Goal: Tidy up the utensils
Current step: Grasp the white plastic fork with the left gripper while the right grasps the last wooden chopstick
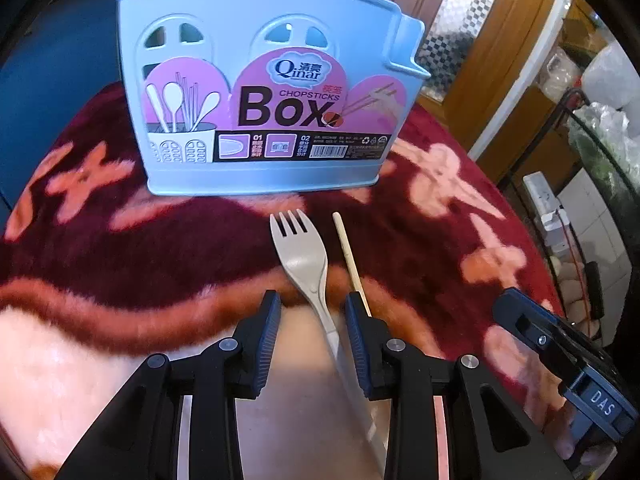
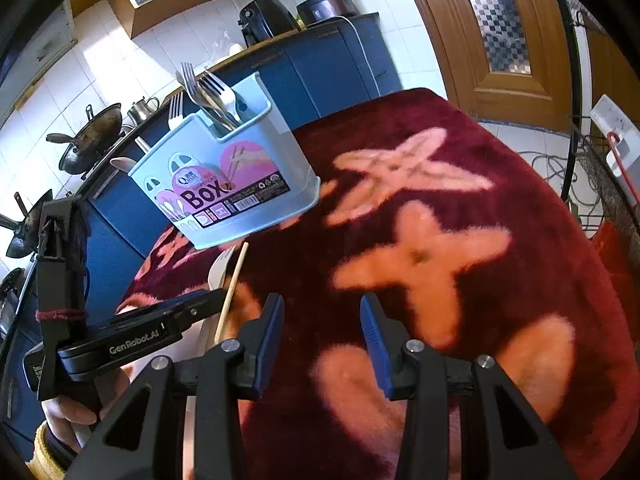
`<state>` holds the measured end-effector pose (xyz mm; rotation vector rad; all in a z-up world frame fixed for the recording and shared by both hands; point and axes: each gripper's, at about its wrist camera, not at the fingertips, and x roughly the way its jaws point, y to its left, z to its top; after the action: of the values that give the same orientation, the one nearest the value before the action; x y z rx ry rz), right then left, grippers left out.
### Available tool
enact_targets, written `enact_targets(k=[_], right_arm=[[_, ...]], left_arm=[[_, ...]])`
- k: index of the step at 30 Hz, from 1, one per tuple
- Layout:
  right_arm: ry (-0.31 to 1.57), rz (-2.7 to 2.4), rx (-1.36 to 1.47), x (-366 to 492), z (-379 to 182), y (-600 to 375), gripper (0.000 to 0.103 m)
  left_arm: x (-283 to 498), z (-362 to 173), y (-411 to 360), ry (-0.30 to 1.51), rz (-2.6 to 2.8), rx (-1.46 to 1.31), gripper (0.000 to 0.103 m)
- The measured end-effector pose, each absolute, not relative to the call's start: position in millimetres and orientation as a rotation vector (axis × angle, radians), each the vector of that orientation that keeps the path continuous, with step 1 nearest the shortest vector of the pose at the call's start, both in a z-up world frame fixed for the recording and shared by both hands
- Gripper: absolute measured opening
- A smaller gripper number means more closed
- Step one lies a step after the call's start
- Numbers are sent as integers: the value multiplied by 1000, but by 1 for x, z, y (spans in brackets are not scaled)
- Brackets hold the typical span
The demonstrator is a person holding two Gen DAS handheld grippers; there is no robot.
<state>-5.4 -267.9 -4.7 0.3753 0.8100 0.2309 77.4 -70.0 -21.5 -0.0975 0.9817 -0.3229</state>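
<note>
A light blue chopsticks box stands on the red patterned cloth with several forks and spoons in it; it also shows in the right wrist view. A beige plastic fork and a wooden chopstick lie side by side in front of the box. My left gripper is open, its fingers on either side of the fork's handle, low over the cloth. My right gripper is open and empty, to the right of the left gripper, above the cloth. The fork and chopstick show at its left.
The cloth-covered table ends at the right, with a wooden door and wire rack beyond. A blue kitchen counter with pots and appliances stands behind the box.
</note>
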Motion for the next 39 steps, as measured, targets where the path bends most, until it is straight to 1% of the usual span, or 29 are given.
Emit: enact_targets(k=[1,3,4,8,9,10,24,34,39], right_arm=[[812,232,378,-5,-5,-268,43],[813,235,380,-5,-6,-267,43],[813,235,379,-5,-6,-267,43],[814,235,378,-6,-5,-267,43],[813,234,376,-6,-5,-266,43],[813,233,374,-6,-5,-266,43],[829,283,319,-3,5,-234,43],[933,379,274,19,2,-198,43],[1007,407,236,30,-6,-180,40]], left_arm=[[78,-21,-71,981,-317,-87,32],[76,-21,-75,971,-297,-48,25],[75,-22,-77,965,-292,-29,25],[72,-21,-79,943,-283,-1,16],[71,-20,-79,940,-282,-2,11],[70,-19,-78,936,-281,-5,9],[49,-11,-38,922,-261,-99,9],[47,-17,-9,964,-238,-163,9],[53,-19,-11,987,-261,-146,10]])
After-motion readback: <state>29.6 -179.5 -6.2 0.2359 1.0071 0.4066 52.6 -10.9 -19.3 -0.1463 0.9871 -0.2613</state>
